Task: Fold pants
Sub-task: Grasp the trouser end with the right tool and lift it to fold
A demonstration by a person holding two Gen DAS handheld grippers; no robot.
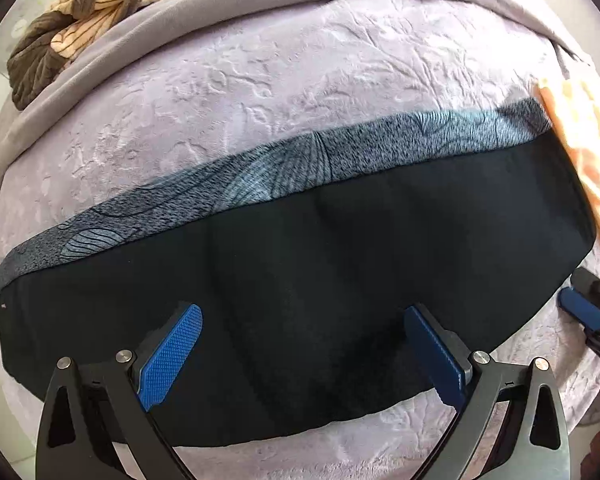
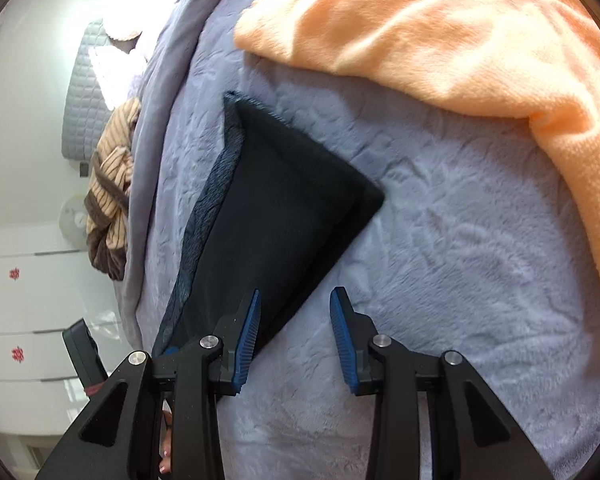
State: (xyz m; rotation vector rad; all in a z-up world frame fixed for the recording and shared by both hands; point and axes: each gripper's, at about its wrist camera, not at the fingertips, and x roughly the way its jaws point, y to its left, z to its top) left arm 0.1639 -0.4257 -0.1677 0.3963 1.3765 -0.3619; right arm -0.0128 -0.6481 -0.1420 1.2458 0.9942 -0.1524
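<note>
The pants (image 1: 300,280) are lying folded lengthwise, cross-folds seemingly remaining, both grippers (image 1: 304,352) (image 2: 296,336) hovering open, gripping nothing.

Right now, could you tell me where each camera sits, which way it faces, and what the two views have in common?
Left wrist: on the left gripper, looking straight down on the dark pants; its own open blue fingers show, and the right gripper's tip at the right edge.
Right wrist: on the right gripper, angled down along the pants toward an orange blanket; its own fingers show, open, nothing between them.
Shared: pants, lilac bedspread, orange blanket, striped brown cloth.
</note>
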